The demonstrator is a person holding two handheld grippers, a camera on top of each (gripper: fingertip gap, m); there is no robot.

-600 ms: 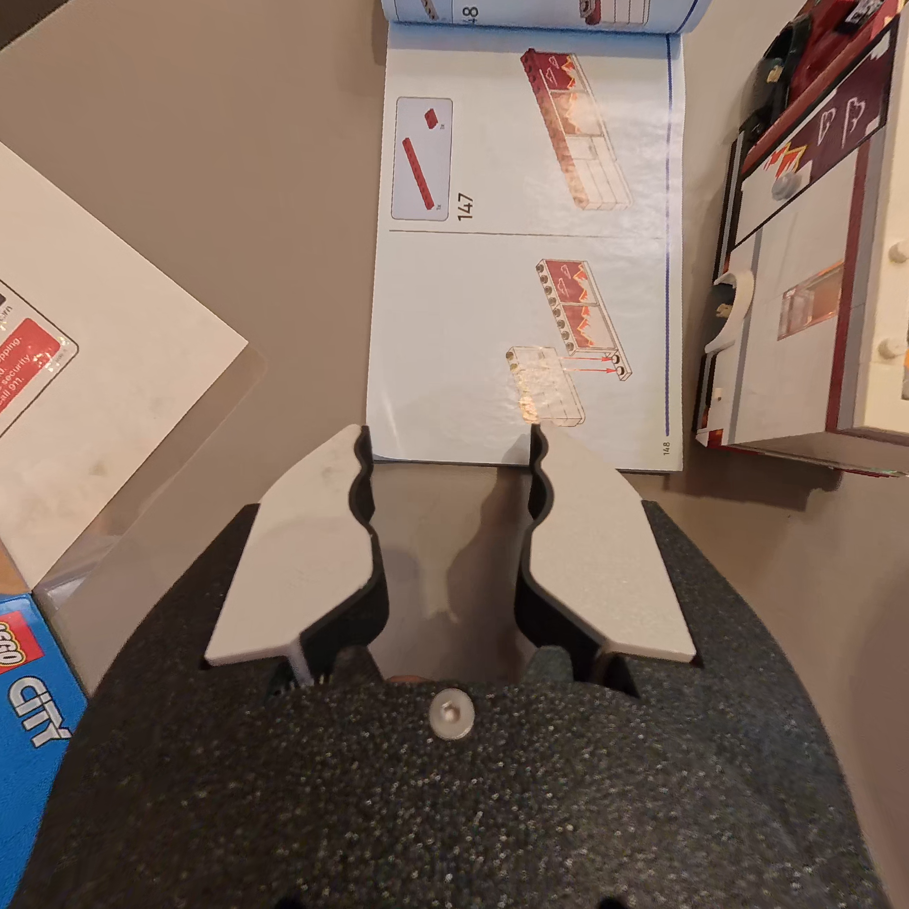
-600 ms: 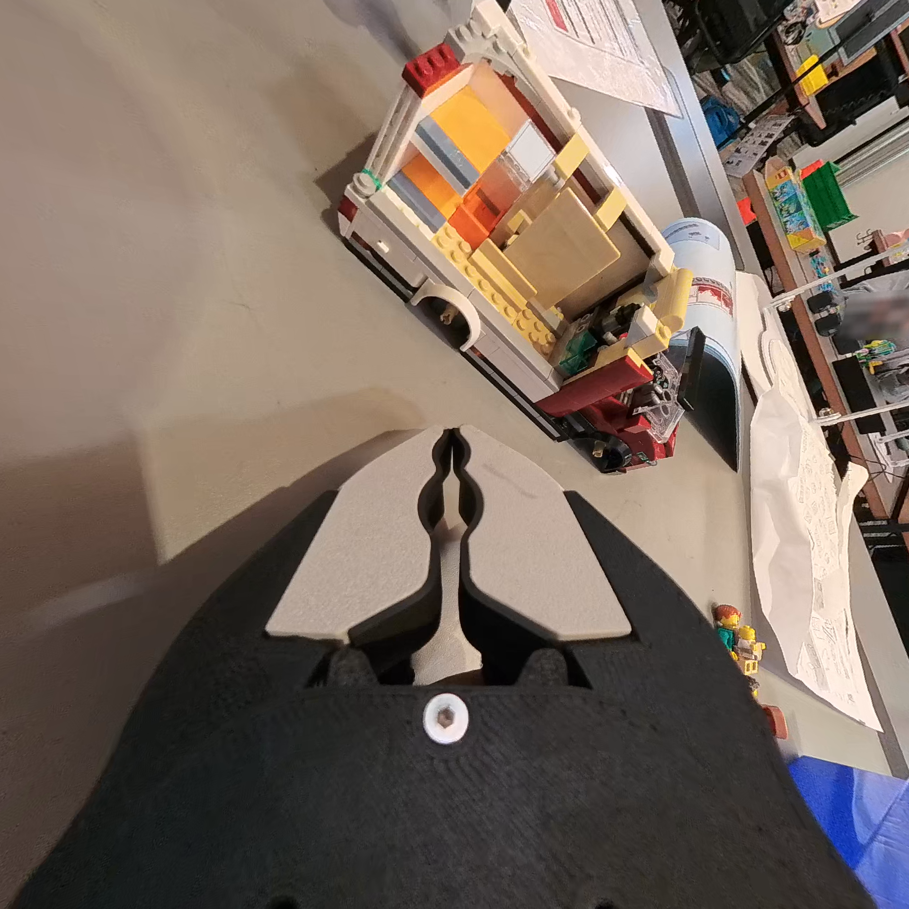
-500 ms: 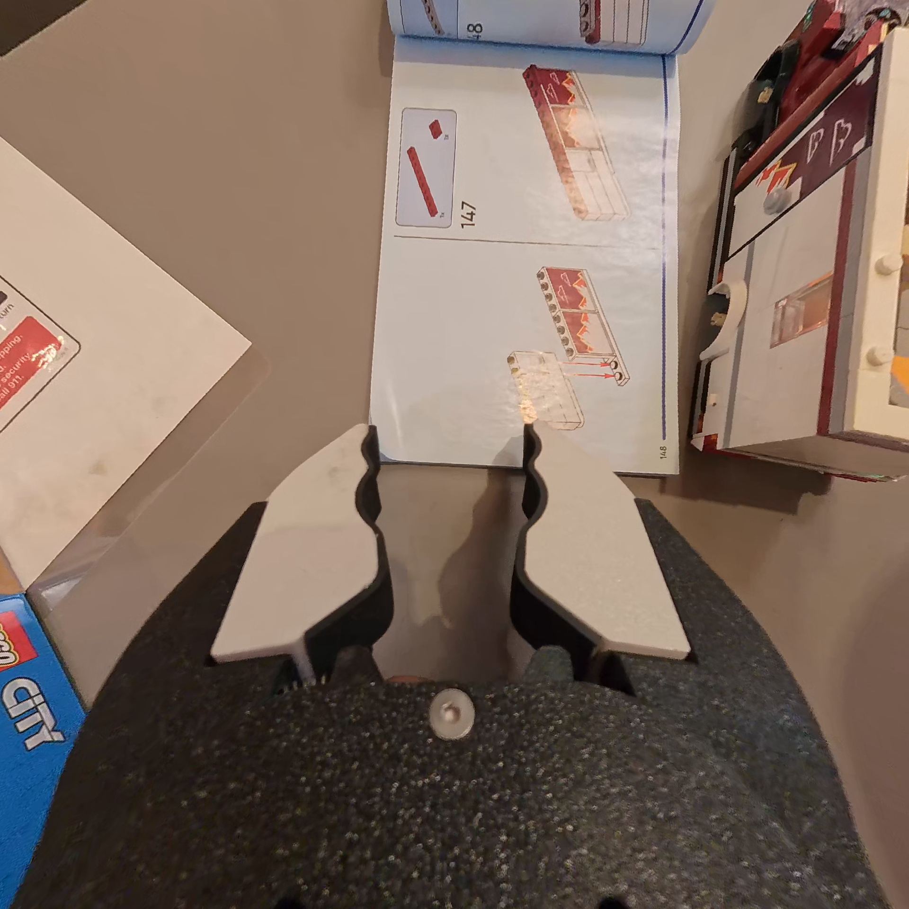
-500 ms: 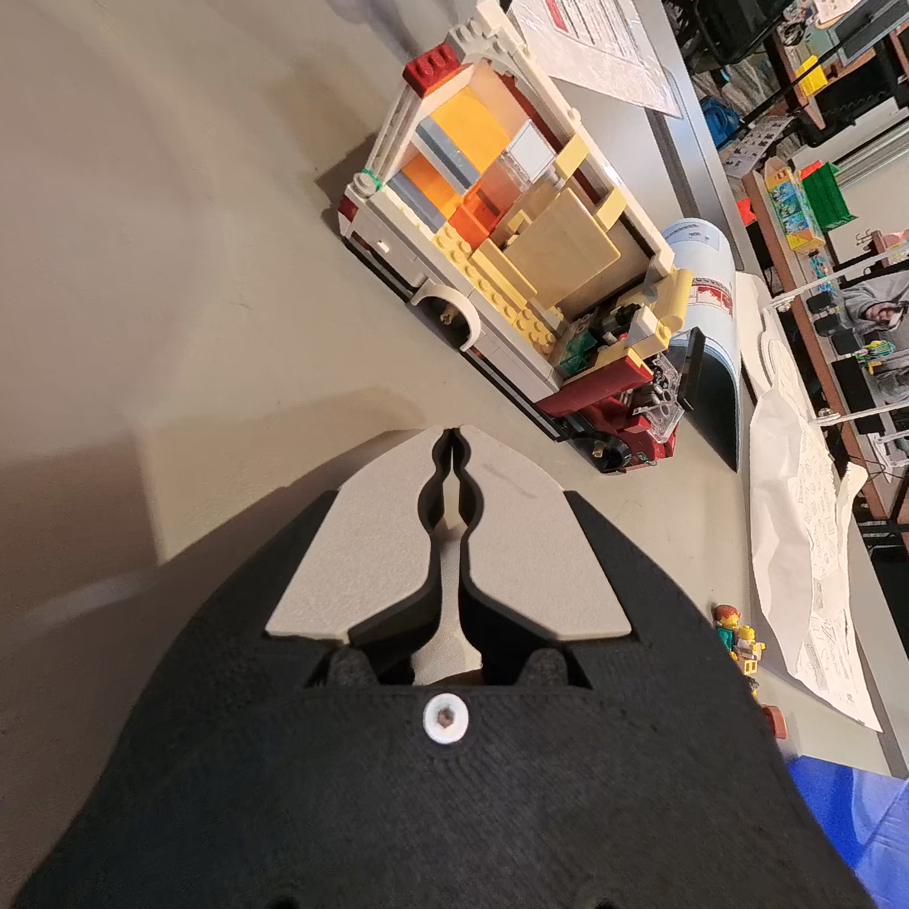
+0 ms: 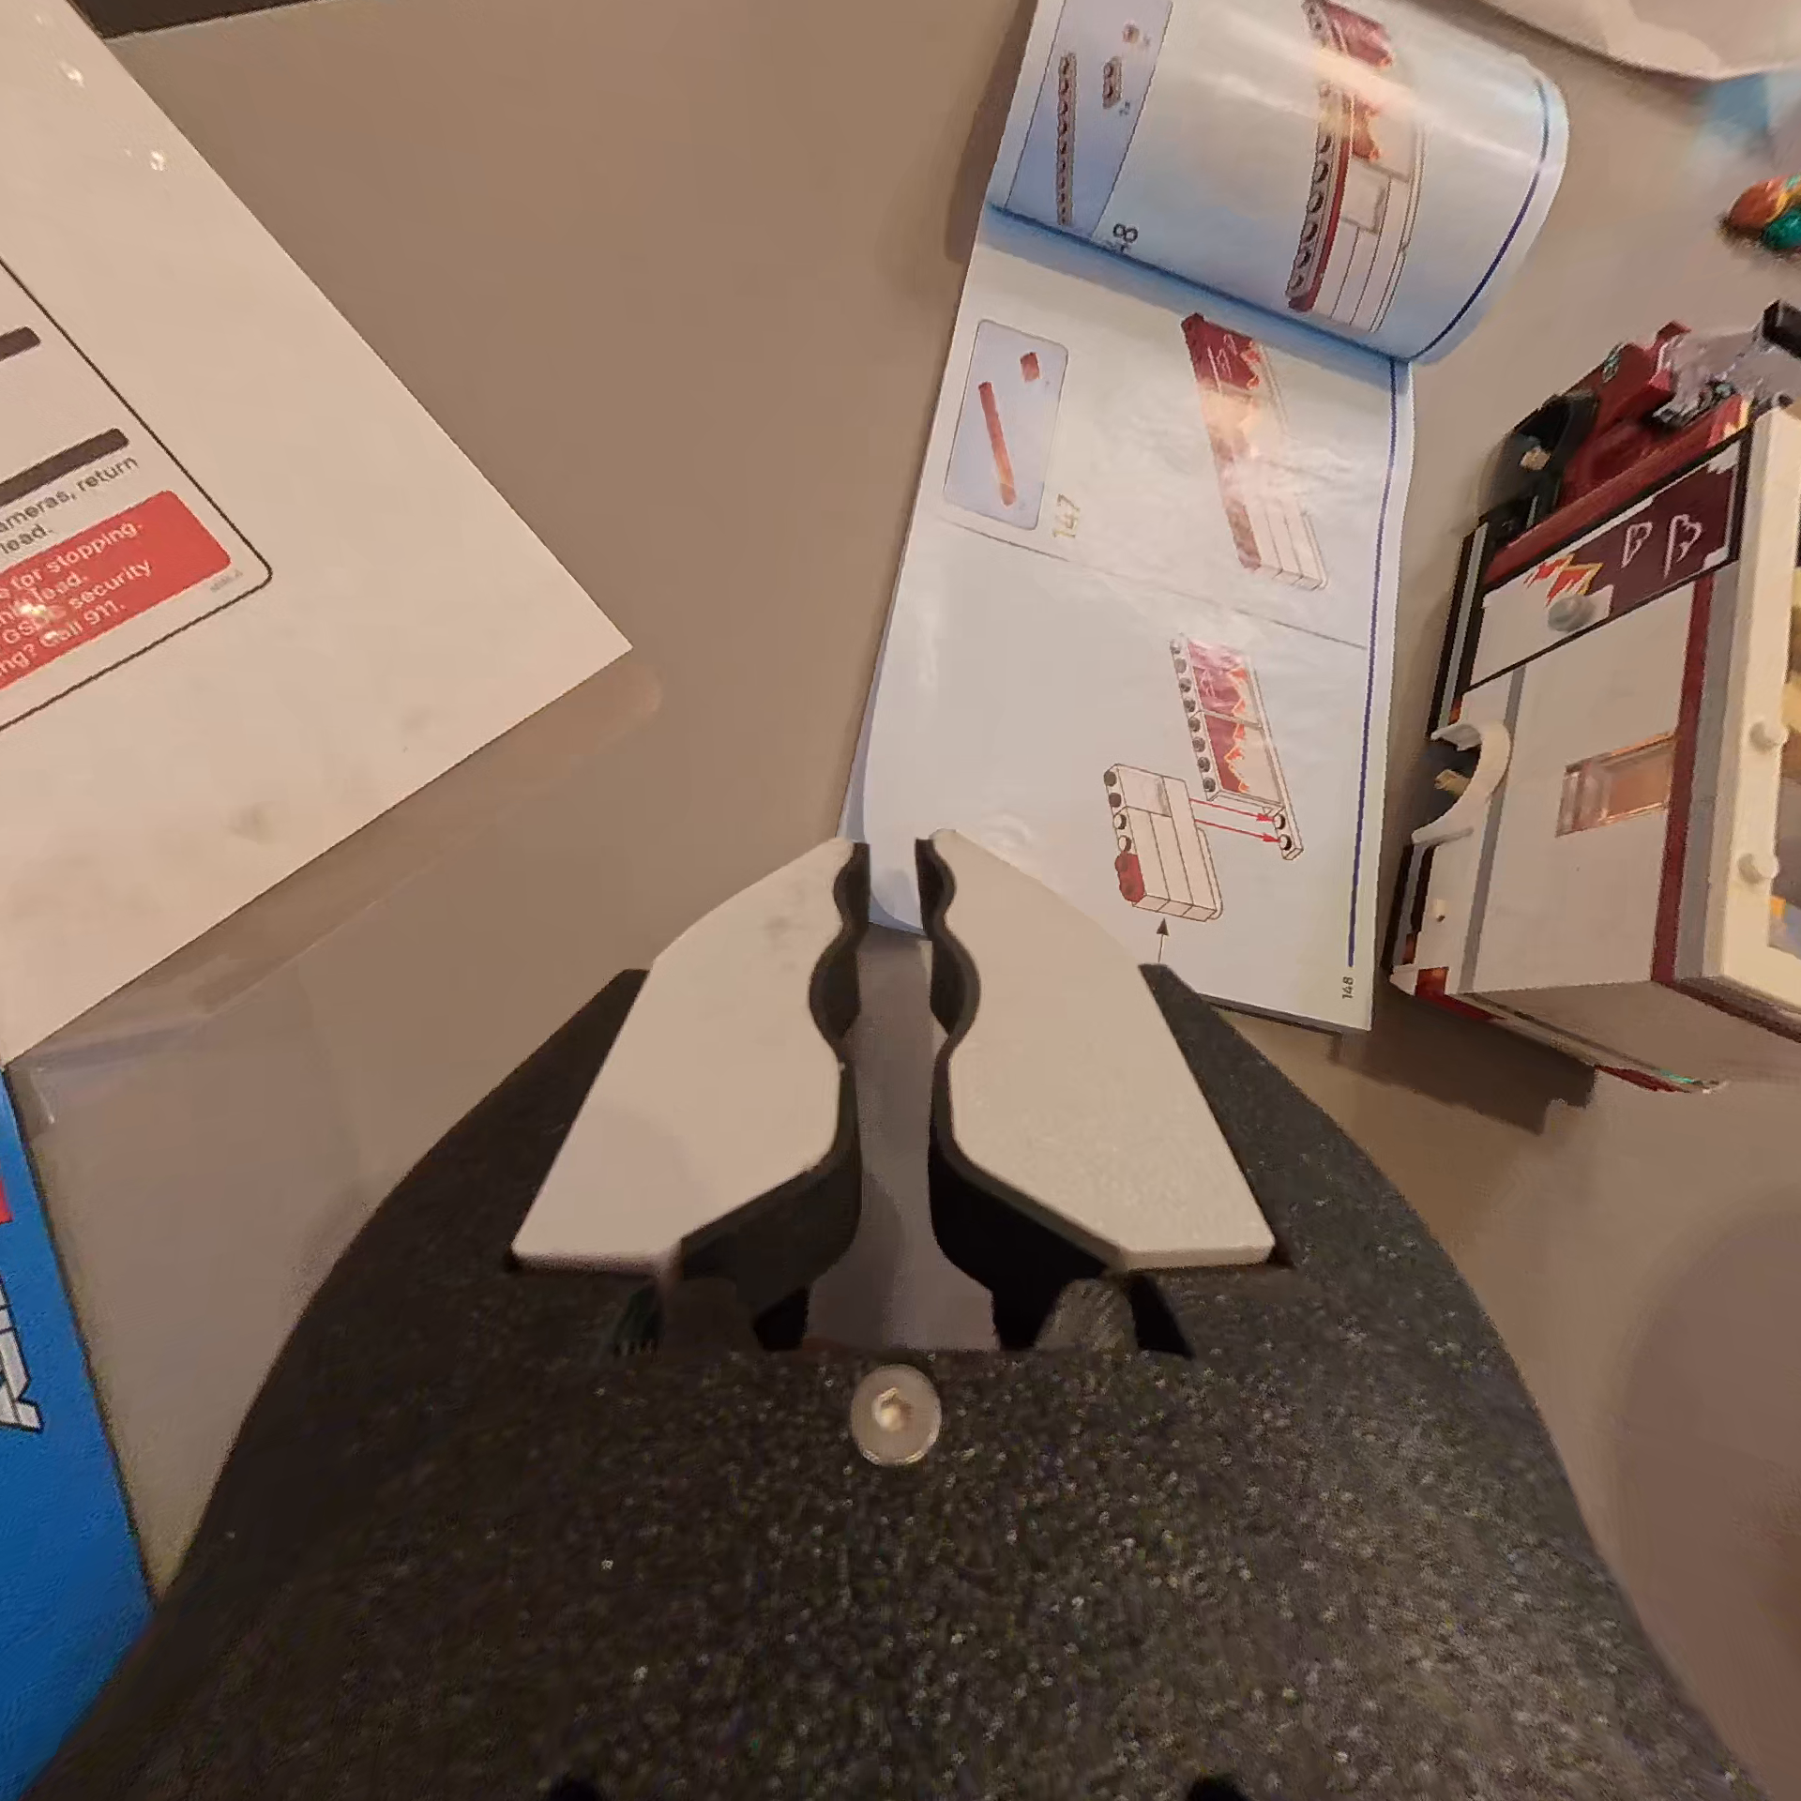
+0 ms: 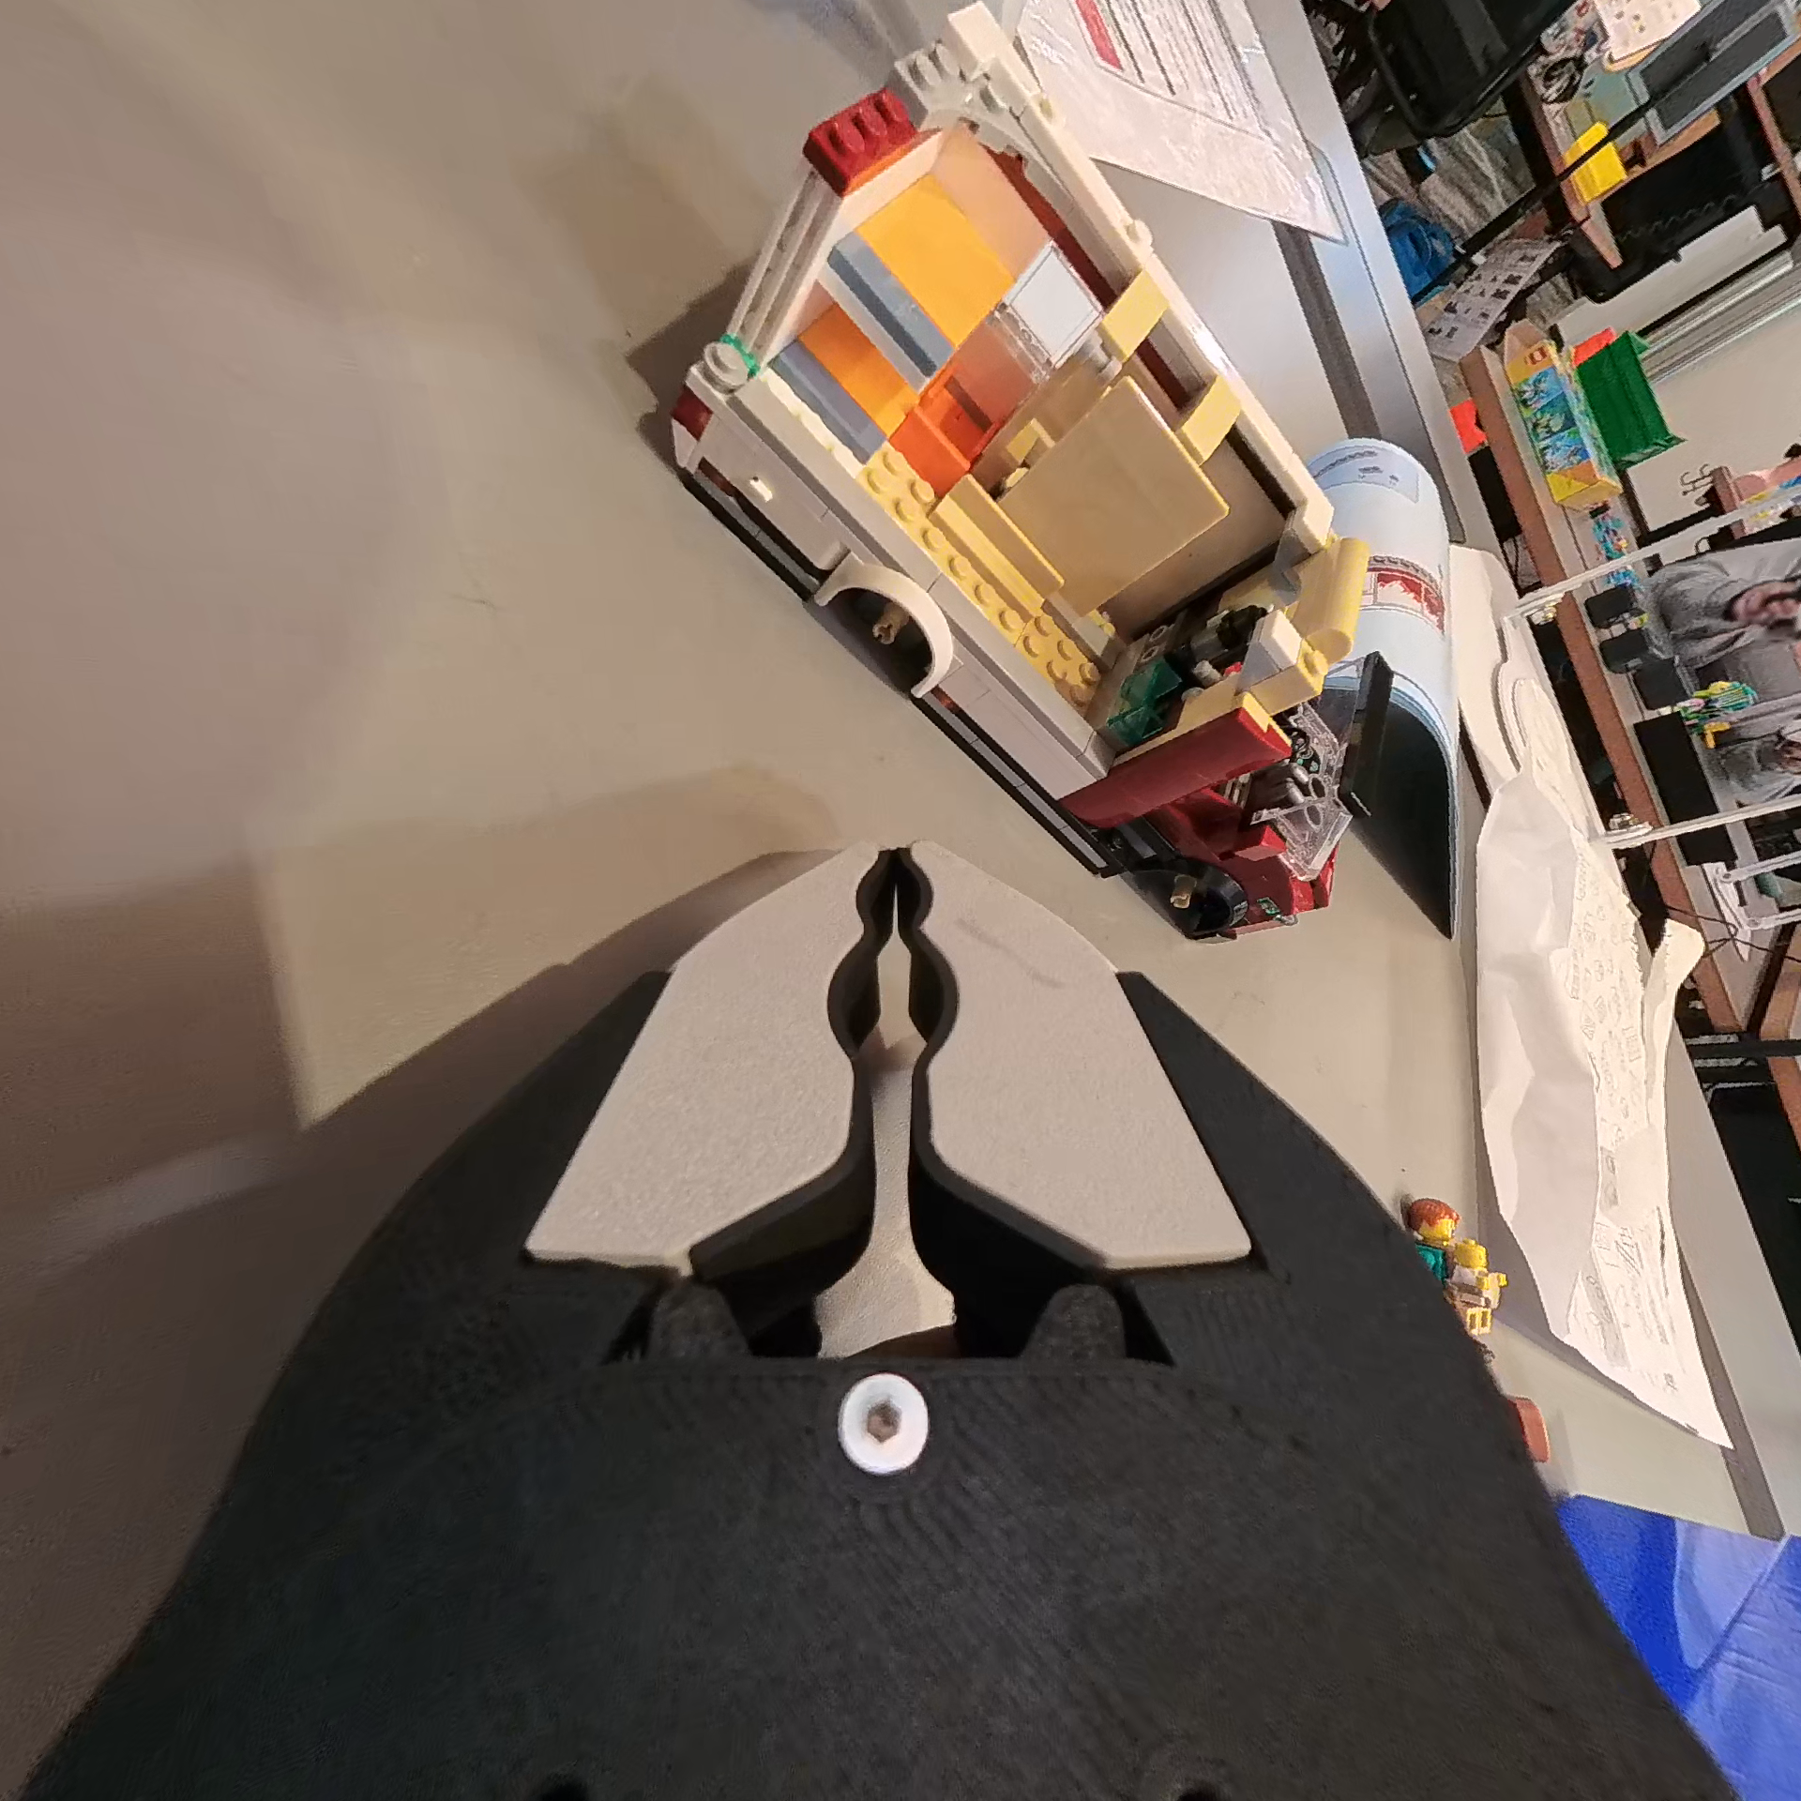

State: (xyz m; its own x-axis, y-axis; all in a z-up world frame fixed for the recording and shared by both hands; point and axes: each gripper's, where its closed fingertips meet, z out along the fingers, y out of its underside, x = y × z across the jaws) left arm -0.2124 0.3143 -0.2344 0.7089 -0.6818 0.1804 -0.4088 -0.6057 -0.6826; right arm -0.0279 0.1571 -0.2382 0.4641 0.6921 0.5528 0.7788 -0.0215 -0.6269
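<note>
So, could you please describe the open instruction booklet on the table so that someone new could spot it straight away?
Start at the big brick-built camper van on the tan table. Directly beside it lies the instruction booklet, open flat with its far pages curled over into a roll. Unlike the plain white sheet and the blue box nearby, it is pale blue with building diagrams.

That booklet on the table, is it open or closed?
Open. The booklet lies flat on one printed page, while its far pages curl back in a roll.
</note>
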